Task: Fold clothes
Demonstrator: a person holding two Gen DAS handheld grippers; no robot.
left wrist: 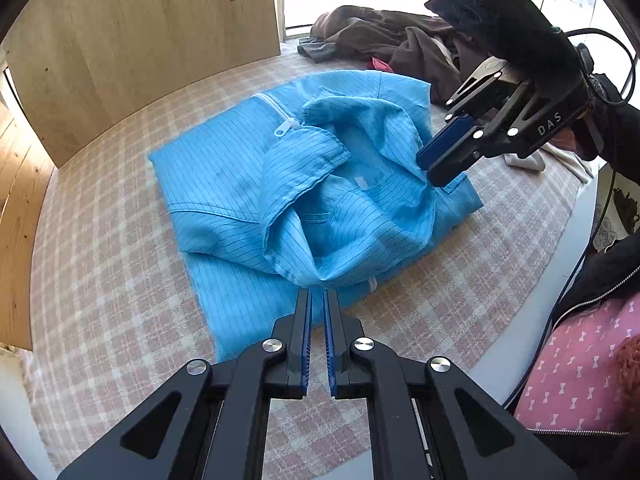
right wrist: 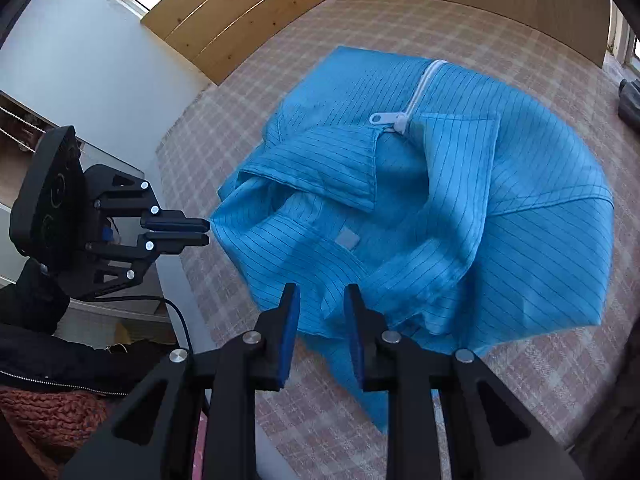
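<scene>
Left gripper point(left wrist: 317, 294) nearly closed, pinching blue garment point(left wrist: 248, 172) hem; right gripper point(left wrist: 430, 168) level, apparently clamped on its far edge, yet gaping in its own view. Garment bunched on checked bed point(left wrist: 100, 240). Brown clothes pile point(left wrist: 384, 40) beyond garment, left view only

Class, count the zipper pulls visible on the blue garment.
1: a white zipper pull lies on the blue garment just below the collar. Others may be hidden in folds.
</scene>
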